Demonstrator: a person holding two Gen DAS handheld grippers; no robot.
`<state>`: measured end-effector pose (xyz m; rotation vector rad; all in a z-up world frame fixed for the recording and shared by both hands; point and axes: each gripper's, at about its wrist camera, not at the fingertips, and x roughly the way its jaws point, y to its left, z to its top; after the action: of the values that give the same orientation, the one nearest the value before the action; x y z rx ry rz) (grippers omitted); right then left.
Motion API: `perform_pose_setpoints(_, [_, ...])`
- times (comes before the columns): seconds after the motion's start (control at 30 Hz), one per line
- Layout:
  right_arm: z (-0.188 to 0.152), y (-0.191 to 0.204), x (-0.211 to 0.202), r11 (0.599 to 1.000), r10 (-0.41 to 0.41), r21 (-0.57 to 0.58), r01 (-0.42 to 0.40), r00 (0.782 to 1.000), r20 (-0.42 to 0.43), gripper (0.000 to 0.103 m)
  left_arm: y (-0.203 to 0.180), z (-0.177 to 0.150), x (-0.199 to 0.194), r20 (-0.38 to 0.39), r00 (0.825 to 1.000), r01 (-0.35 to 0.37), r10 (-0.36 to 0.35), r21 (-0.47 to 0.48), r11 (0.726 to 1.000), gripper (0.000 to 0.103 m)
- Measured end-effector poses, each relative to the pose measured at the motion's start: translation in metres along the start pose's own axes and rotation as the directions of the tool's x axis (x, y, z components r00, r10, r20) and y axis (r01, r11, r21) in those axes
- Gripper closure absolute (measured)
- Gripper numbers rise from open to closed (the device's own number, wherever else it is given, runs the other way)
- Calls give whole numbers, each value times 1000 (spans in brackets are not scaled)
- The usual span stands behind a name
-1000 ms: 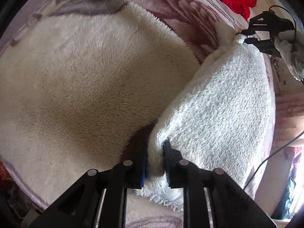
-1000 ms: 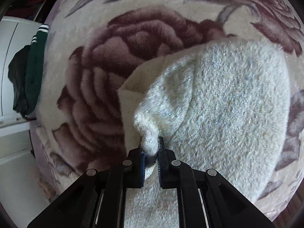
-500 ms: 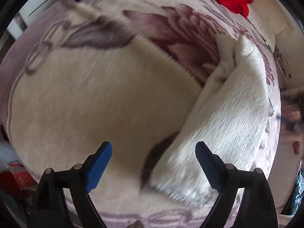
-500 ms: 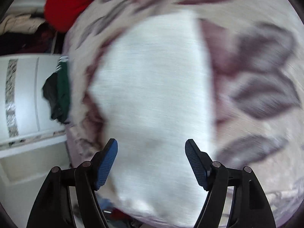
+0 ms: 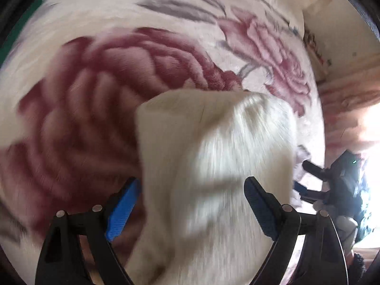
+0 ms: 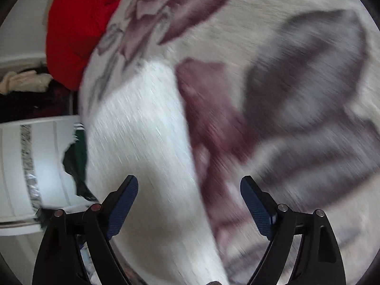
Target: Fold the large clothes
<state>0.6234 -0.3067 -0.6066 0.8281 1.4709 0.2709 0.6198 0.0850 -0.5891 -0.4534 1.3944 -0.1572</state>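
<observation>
Both my grippers stand with jaws wide apart and hold nothing. Left gripper [image 5: 192,204] has just been opening, and the white fluffy garment [image 5: 213,166] lies folded below it on the flowered blanket [image 5: 83,106], not pinched. Right gripper [image 6: 190,201] has just been opening too; the garment [image 6: 142,142] lies under its left side. Far away lies a red cloth [image 6: 71,28].

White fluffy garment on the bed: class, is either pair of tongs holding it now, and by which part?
Nothing is held. Both the left tongs and right tongs stand open above the white fluffy garment.
</observation>
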Motion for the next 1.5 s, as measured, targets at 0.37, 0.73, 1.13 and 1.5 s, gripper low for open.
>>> perform_pose_setpoints(0.37, [21,62,61,995,43,-90,-48,997,-58,81,28,18,-63,245,969,49,-24,-97,994,103])
perform_pose_setpoints(0.73, [45,87,79,985,-98,-151,81,990,-106,75,65,40,-20,30,961,277,-276,-159,948,96])
perform_pose_setpoints(1.13, [25,58,65,996,-27,-85,15,989,-146,36,49,2,-29,143,824,567,-549,-237,789,33])
perform_pose_setpoints(1.5, [12,64,65,991,-55,-131,36,988,-144,36,-25,-1,-20,157,980,112,-124,79,991,95])
